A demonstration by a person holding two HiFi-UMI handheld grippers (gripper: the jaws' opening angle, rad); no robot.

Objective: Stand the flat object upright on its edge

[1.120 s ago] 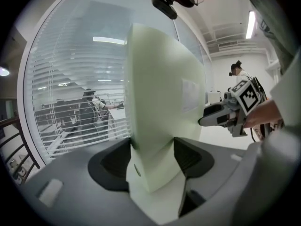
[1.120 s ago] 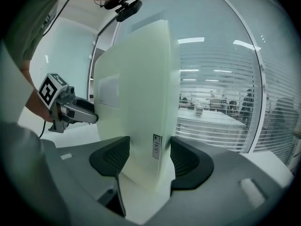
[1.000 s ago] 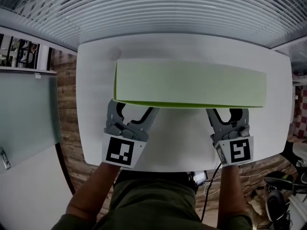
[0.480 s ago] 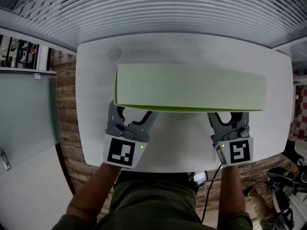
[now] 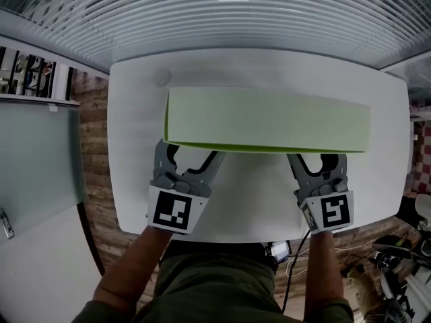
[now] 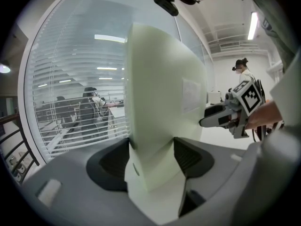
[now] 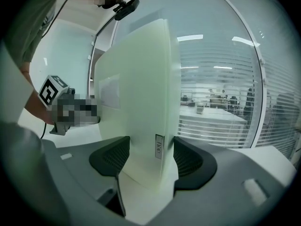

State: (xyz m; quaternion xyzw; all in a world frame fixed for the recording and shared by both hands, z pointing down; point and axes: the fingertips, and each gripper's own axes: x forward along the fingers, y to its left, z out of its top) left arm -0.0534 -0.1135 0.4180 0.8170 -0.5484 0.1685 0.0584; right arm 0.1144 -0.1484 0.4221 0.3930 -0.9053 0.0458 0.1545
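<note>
1. Overhead, a person (image 5: 215, 281) in an olive top is at the near edge of a white table (image 5: 256, 200), both forearms reaching over it, each ending behind a black-and-white marker cube.
2. Over the table's near left, the left gripper (image 5: 190, 155) (image 6: 150, 159) is clamped on the left end of a long pale green board (image 5: 269, 120) (image 6: 164, 93). In the left gripper view, its dark ribbed pads (image 6: 188, 157) press on the board from both sides, and the board rises upright between them.
3. Over the table's near right, the right gripper (image 5: 318, 159) (image 7: 150, 159) grips the board's other end the same way, its pads (image 7: 186, 159) tight against both sides. A small white label (image 7: 159, 147) sits on the board's narrow edge between the pads.
4. Across the table's middle, the board spans most of the table's width. Its broad face is turned toward the head camera, and a darker green strip runs along its near long edge, where both grippers hold it. Whether any edge rests on the tabletop cannot be told.
5. Past the board, each gripper view catches the other gripper at the board's opposite end.
6. Beyond the table's far edge, white horizontal blinds (image 5: 236, 12) (image 6: 75, 102) fill the window. Left of the table lie a wood-pattern floor (image 5: 94, 147) and a frosted glass panel (image 5: 40, 160).
</note>
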